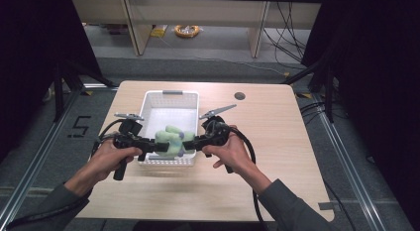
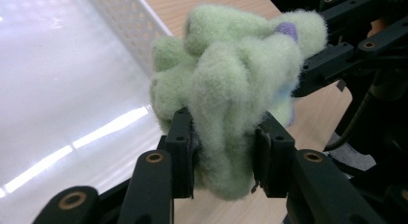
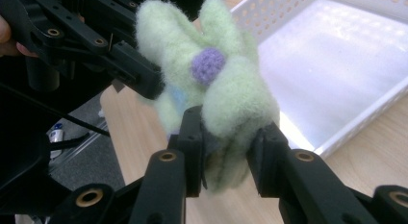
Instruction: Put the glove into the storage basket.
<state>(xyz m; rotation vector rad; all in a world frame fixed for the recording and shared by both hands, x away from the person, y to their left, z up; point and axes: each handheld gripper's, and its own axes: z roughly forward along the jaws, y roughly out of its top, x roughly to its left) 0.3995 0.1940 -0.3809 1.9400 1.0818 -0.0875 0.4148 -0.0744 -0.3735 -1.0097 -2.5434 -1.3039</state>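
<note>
Writing first: the one readable mark is a black "5" (image 1: 79,127) on the grey floor left of the table, and nothing else in view carries a brand or label I can make out.

Going left to right in the high view, the left gripper (image 1: 148,145) comes in from the table's left side, with its jaws pinched on one end of a fuzzy pale-green plush toy with a small purple knitted dot (image 1: 171,141). In the left gripper view the pads (image 2: 185,152) sink into the green fuzz (image 2: 231,89) from both sides, so that's a firm squeeze.

The toy hangs over the near edge of the white perforated plastic basket (image 1: 148,99), clear of the basket floor as far as I can tell. The basket sits on the left-middle part of the light wooden table (image 1: 267,142), close to the left edge.

The right gripper (image 1: 195,142) grips the toy's other end. In the right gripper view its jaws clamp a fold of plush (image 3: 231,118) just below the purple dot (image 3: 208,64).

Room-wise, the whole right half of the tabletop is bare wood, apart from a dark round hole (image 1: 239,96) near the far edge. There's also a strip of free wood in front of the basket.
</note>
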